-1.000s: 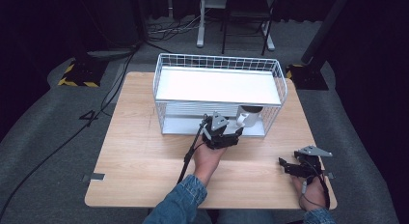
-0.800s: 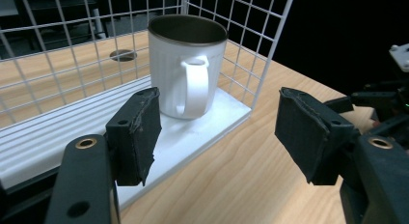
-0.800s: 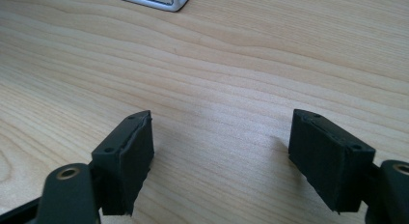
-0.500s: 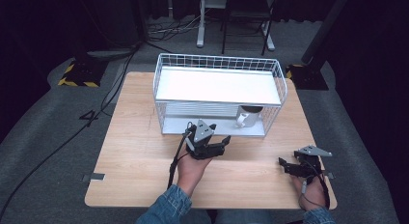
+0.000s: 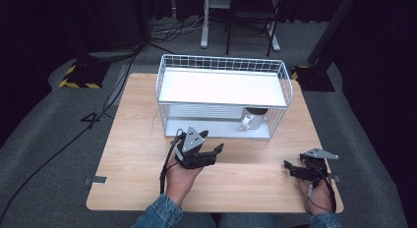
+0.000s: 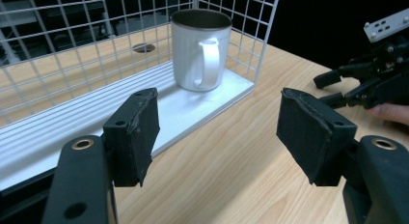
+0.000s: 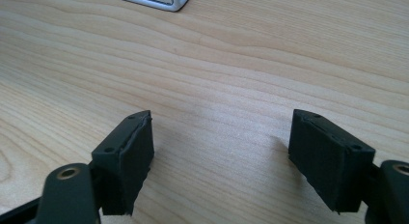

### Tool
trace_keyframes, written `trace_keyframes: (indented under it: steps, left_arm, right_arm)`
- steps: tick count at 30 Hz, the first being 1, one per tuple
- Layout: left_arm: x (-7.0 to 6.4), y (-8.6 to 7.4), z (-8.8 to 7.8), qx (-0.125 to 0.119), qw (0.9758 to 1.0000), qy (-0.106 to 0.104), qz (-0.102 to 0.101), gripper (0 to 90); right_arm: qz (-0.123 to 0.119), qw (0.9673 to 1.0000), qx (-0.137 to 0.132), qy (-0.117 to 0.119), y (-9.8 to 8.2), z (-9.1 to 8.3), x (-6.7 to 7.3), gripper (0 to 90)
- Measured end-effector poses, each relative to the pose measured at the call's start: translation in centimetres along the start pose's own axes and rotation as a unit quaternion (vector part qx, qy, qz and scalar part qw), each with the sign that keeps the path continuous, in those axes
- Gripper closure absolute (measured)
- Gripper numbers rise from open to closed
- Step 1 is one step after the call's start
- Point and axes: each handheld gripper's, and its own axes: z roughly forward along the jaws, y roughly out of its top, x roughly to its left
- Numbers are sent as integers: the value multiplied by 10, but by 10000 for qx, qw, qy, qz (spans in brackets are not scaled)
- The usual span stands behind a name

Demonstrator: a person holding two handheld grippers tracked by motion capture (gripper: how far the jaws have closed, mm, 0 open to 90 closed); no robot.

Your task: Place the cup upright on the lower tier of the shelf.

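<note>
Nearest me, my right gripper (image 5: 293,168) sits low over the table (image 5: 133,134) near its front right corner, fingers (image 7: 126,152) spread wide with only bare wood grain between them. My left gripper (image 5: 211,154) hovers over the table's middle front, just short of the wire rack (image 5: 223,96), its fingers (image 6: 137,130) also wide apart and gripping nothing. Beyond them, in the left gripper view, a white mug (image 6: 201,49) stands upright on the rack's lower white shelf (image 6: 58,125), near the right end, handle facing my gripper. From above, the mug (image 5: 253,118) sits tucked under the rack's top shelf.
</note>
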Motion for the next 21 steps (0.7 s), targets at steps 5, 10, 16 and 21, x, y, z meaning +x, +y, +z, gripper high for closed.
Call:
trace_keyframes:
  steps: [5, 10, 16, 21]
  left_arm:
    - [8, -5, -17, 69, 10000, 38, -9, 307]
    - [14, -8, -29, 178, 9998, 83, 54, 299]
    - [27, -16, -46, 388, 9992, 1, 23, 285]
    - [52, -33, -67, 578, 9982, 171, -28, 283]
  right_arm:
    - [-3, 10000, 0, 1, 0, 0, 0, 241]
    - [-2, 10000, 0, 1, 0, 0, 0, 241]
    - [-1, 10000, -3, -4, 0, 0, 0, 241]
    - [-2, 10000, 1, 0, 0, 0, 0, 242]
